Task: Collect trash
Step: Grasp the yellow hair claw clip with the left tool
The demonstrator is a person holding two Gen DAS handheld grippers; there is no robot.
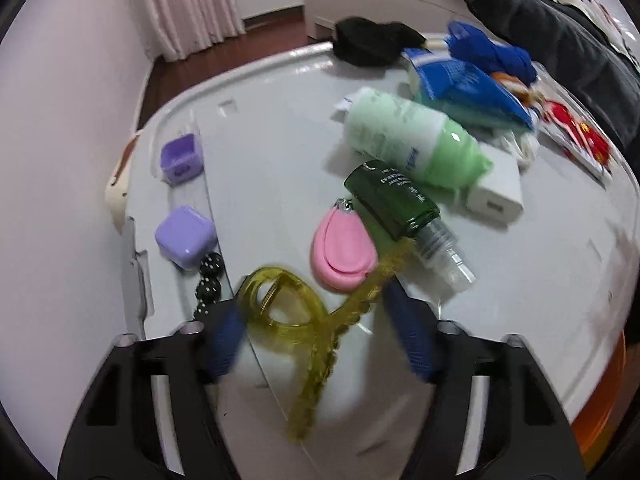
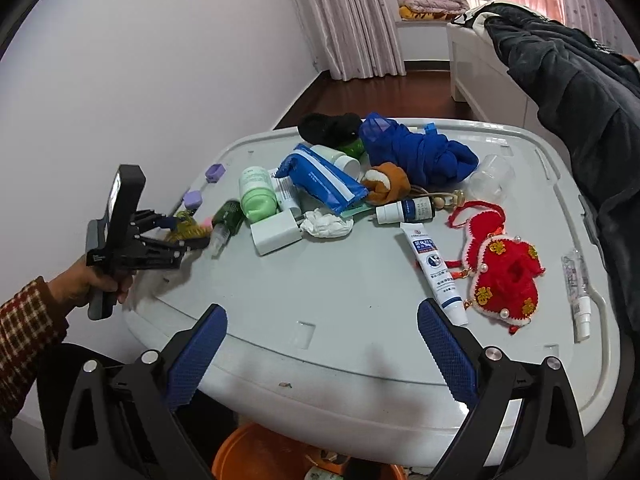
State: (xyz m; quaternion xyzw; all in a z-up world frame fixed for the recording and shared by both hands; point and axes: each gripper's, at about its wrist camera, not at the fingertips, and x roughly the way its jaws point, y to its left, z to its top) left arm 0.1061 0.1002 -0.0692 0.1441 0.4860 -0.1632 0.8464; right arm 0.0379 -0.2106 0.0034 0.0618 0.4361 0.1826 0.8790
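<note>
A white plastic bin lid (image 2: 340,312) serves as the table top, strewn with items. My left gripper (image 1: 316,320) is open, its blue pads on either side of a yellow-green hair claw clip (image 1: 288,308); I cannot tell whether they touch it. Beyond lie a pink oval case (image 1: 344,248), a dark green spray bottle (image 1: 396,204) and a light green bottle (image 1: 412,140). My right gripper (image 2: 322,344) is open and empty over the lid's near edge. A crumpled white tissue (image 2: 326,224), a white tube (image 2: 436,268) and a blue packet (image 2: 320,180) lie mid-table.
Two purple boxes (image 1: 184,236) and black beads (image 1: 208,280) sit at the lid's left edge. A red knitted ornament (image 2: 504,276), blue cloth (image 2: 416,152), white charger (image 2: 276,232) and a small spray bottle (image 2: 576,292) lie around. An orange bin (image 2: 256,456) stands below. A wall is at left.
</note>
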